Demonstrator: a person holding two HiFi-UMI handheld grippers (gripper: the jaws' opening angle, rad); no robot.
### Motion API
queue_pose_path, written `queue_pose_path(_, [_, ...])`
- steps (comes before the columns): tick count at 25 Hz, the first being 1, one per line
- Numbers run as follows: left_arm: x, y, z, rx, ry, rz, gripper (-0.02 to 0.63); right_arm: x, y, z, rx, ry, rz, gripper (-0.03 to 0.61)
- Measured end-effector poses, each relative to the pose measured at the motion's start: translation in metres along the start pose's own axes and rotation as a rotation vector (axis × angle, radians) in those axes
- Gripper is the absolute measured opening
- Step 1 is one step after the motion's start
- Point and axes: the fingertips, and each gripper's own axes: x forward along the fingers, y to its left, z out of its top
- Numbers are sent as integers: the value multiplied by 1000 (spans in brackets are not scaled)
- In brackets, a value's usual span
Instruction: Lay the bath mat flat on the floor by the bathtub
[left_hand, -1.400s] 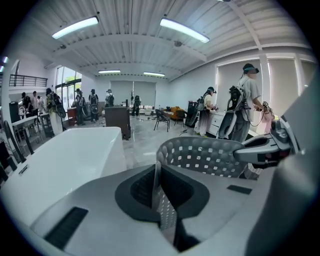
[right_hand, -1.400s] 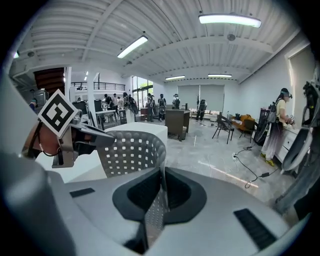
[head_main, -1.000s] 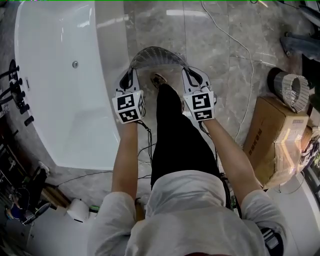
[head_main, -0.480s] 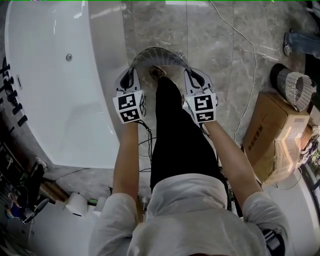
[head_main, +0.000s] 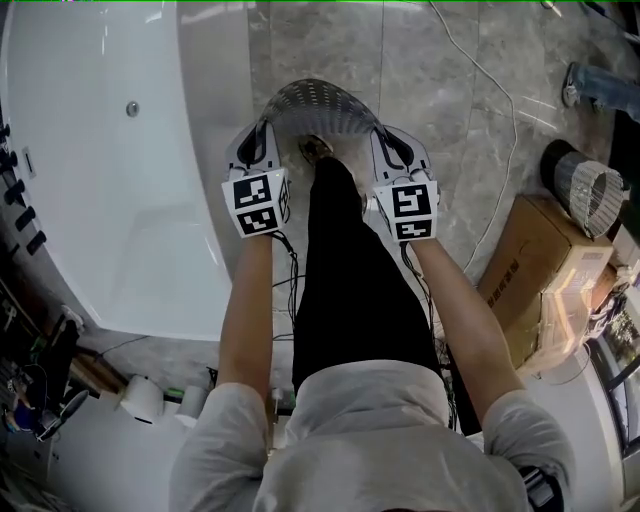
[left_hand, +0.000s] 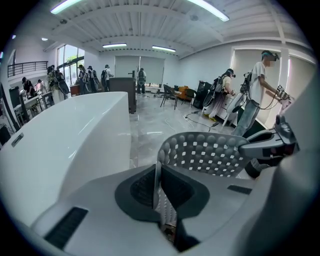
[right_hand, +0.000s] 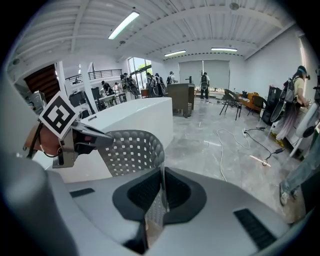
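The floor (head_main: 440, 110) is polished grey marble-look tile, glossy enough to carry reflections of the ceiling strip lights. A white freestanding bathtub (head_main: 120, 190) stands at the person's left, its rim just beside the left gripper (head_main: 266, 132). A white cable (head_main: 508, 120) trails across the tiles at the right. Further right stands a cardboard box (head_main: 535, 265), and beside it a rolled grey perforated sheet (head_main: 586, 178).

The bath mat (head_main: 312, 104), grey with rows of small holes and bumps, is off the floor. It hangs in an arch between the two grippers, next to the tub, ahead of the person's black-trousered leg (head_main: 350, 270) and shoe (head_main: 316, 152). The left gripper's jaws are pinched narrow on one end of the mat. The right gripper (head_main: 382, 138) has its jaws clamped likewise on the other end.

The gripper views show a large open hall with white walls and a ribbed ceiling. Several people stand at the far end and along the right side, and a dark chair sits in the distance.
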Motion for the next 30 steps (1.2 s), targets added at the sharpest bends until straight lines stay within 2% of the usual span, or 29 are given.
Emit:
queue_pose_path(7, [28,16,25,-6,-1,8,20,31,-15,29,-12,-8,5,21])
queue_pose_path(21, [74,43,84,17,1,-54,20,73,-56,80,-3,-26,-68,21])
queue_pose_path(25, [89,44,97,30,2,-58,20,83,-59,88,-13,-24,-44,21])
queue_pose_path(30, [72,32,95,-14,28,-43,20,71,-44,87,-21,6,20,21])
